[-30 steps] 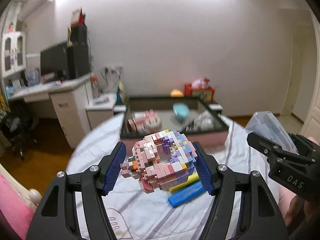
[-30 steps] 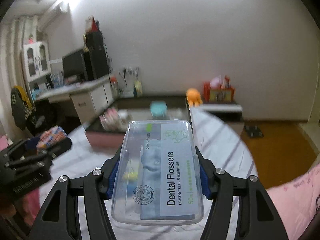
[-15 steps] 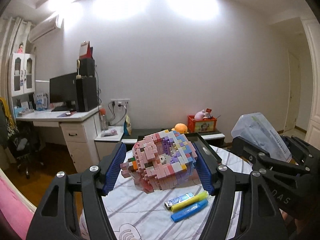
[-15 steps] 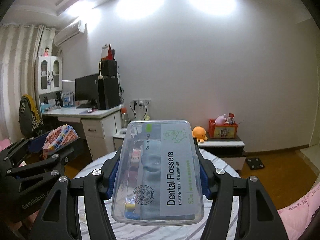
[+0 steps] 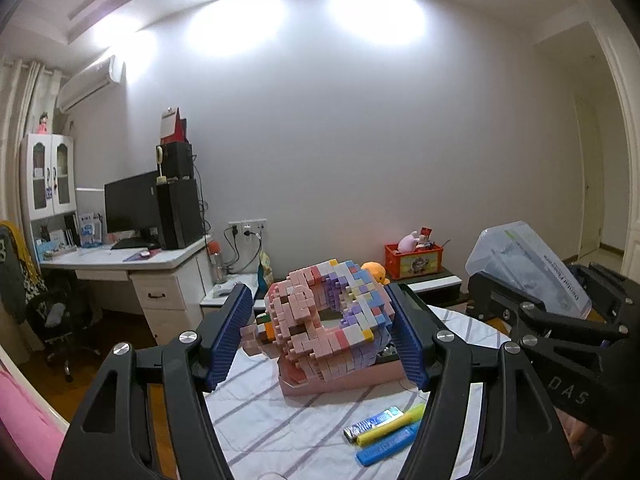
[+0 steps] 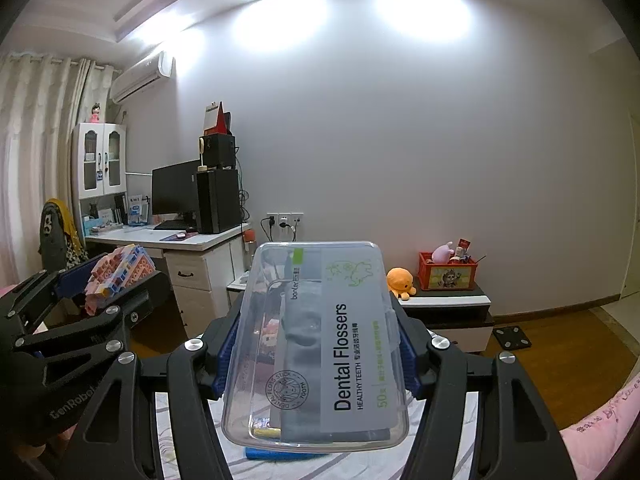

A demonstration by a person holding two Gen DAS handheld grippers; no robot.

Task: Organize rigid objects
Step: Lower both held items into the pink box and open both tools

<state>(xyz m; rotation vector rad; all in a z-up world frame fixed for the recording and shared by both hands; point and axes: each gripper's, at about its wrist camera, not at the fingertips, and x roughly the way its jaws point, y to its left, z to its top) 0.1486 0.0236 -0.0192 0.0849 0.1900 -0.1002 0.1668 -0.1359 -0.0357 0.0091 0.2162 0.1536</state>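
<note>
My left gripper is shut on a pink and purple block model and holds it up above the table. It also shows at the left of the right wrist view. My right gripper is shut on a clear dental flossers box, held high; the box shows at the right of the left wrist view. A pink tray sits on the table behind the block model, mostly hidden.
A blue stick, a yellow highlighter and a small blue wrapped bar lie on the striped tablecloth. A desk with monitor stands at left. A low cabinet holds an orange plush and a red crate.
Both grippers have risen and tilted up with their objects still held. The view now shows more wall and ceiling and less of the table and tray.
</note>
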